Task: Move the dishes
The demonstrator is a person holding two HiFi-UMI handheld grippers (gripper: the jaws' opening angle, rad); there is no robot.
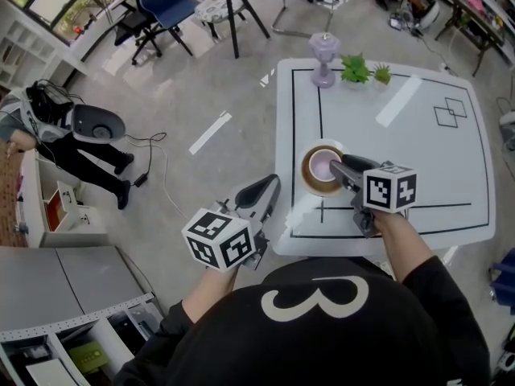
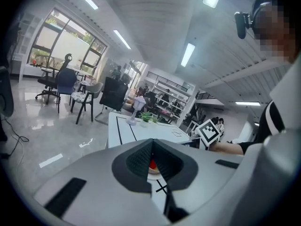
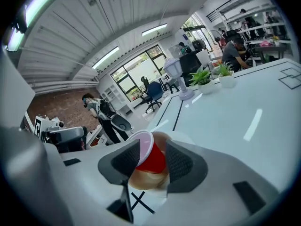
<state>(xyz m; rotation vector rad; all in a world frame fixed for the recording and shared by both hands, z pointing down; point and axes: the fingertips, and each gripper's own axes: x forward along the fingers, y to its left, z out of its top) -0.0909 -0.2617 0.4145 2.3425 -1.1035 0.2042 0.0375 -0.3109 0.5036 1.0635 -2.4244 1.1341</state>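
A red cup [image 1: 323, 167] with a pale pink inside stands on a brown saucer [image 1: 309, 182] near the front of the white table [image 1: 418, 151]. My right gripper [image 1: 338, 167] reaches in from the front right, and its jaws are closed on the red cup [image 3: 153, 158], one pad on each side. The brown saucer [image 3: 146, 179] shows just below the cup. My left gripper [image 1: 268, 190] hangs off the table's left front corner, over the floor. Its jaws are shut with nothing held, and the left gripper [image 2: 152, 157] points toward the table.
A purple stemmed stand [image 1: 324, 59] and two small potted plants [image 1: 354, 69] sit at the table's far edge. Black tape lines [image 1: 320, 111] mark the tabletop. Office chairs [image 1: 165, 2] stand beyond the table, a person [image 1: 72, 131] stands on the left, and grey cabinets [image 1: 72, 284] sit below left.
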